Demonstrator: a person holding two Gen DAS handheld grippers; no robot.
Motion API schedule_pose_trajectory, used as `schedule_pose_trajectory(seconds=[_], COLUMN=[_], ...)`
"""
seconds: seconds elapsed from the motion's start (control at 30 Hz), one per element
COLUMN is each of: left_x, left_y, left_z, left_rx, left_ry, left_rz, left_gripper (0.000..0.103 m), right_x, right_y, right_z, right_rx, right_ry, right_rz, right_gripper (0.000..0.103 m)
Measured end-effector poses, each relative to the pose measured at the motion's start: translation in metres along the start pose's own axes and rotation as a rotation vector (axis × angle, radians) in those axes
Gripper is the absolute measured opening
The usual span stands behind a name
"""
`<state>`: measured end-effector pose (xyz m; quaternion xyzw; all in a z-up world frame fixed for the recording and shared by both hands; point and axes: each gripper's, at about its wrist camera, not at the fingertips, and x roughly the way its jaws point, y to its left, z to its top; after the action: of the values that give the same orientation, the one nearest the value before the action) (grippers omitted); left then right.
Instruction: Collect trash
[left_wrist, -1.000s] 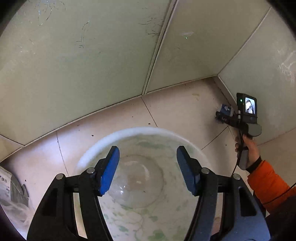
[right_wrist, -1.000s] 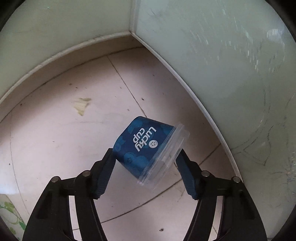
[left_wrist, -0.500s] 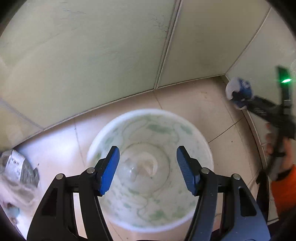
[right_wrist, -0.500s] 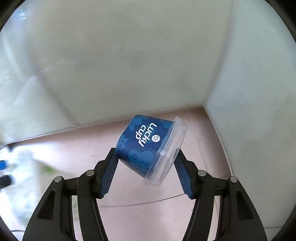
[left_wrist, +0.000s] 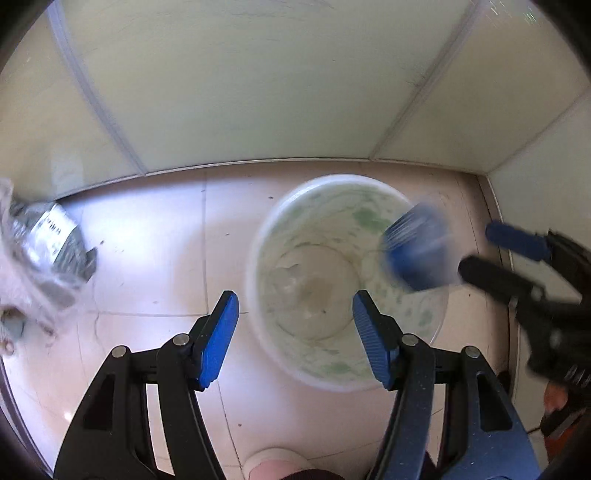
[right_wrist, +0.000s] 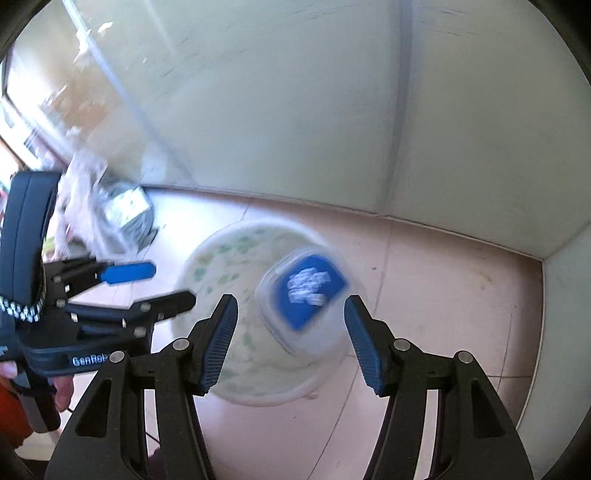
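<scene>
Right wrist cam: right gripper (right_wrist: 290, 338) fingers spread wide, blurry blue cup (right_wrist: 304, 291) loose above white bin (right_wrist: 251, 325); left gripper (left_wrist: 295, 338) fingers spread too.

Your left gripper (left_wrist: 295, 332), right gripper (right_wrist: 290, 338): black frames, blue ribbed pads (left_wrist: 218, 338), silver screws (right_wrist: 400, 345). White "GenRob" lettering. Orange sleeve (left_wrist: 561, 432), bare skin.

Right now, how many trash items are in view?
2. A blue Lucky Cup container, blurred, over the bin's mouth, released by the right gripper; a crumpled plastic bag lying left of the bin.
</scene>
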<state>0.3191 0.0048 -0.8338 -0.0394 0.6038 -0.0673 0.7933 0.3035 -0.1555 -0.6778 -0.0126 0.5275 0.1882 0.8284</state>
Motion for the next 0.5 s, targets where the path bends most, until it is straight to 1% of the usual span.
schedule_pose_trajectory(seconds=[0.03,0.07,0.1,0.13,0.17,0.2,0.23,0.3,0.4,0.5], left_x=[-0.004,-0.008,-0.012,-0.016,-0.023,-0.030,-0.038,-0.061,-0.108,-0.168], left_y=[0.004,0.009,0.012,0.014,0.015,0.016,0.017,0.014,0.007,-0.005], left_z=[0.002,0.004,0.006,0.008,0.010,0.011,0.012,0.019,0.031,0.046], left_rx=[-0.026,-0.056,-0.076,-0.089,-0.096,-0.100,-0.105,-0.118,-0.123,-0.118], left_ry=[0.006,0.014,0.021,0.028,0.036,0.041,0.046,0.057,0.060,0.052], left_rz=[-0.006,-0.013,-0.017,-0.012,-0.004,0.002,0.009,0.009,0.012,0.010], left_gripper=[0.063,0.063,0.063,0.063,0.063,0.063,0.063,0.063,0.063,0.063], right_x=[-0.001,-0.003,-0.006,-0.010,-0.010,-0.014,-0.015,-0.018,-0.055,-0.108], right_y=[0.005,-0.003,-0.002,-0.003,-0.014,-0.014,-0.019,-0.021,-0.021,-0.019], right_z=[0.003,-0.003,-0.001,0.000,0.003,0.007,0.004,0.006,0.023,0.046], right_rx=[-0.009,-0.010,-0.007,-0.001,0.008,0.018,0.026,0.041,0.071,0.104], right_ry=[0.018,0.034,0.051,0.064,0.075,0.083,0.087,0.093,0.087,0.074], right_rz=[0.008,0.008,0.006,0.009,0.009,0.004,-0.003,-0.015,-0.030,-0.034], right_gripper=[0.056,0.056,0.056,0.056,0.056,0.056,0.056,0.056,0.056,0.056])
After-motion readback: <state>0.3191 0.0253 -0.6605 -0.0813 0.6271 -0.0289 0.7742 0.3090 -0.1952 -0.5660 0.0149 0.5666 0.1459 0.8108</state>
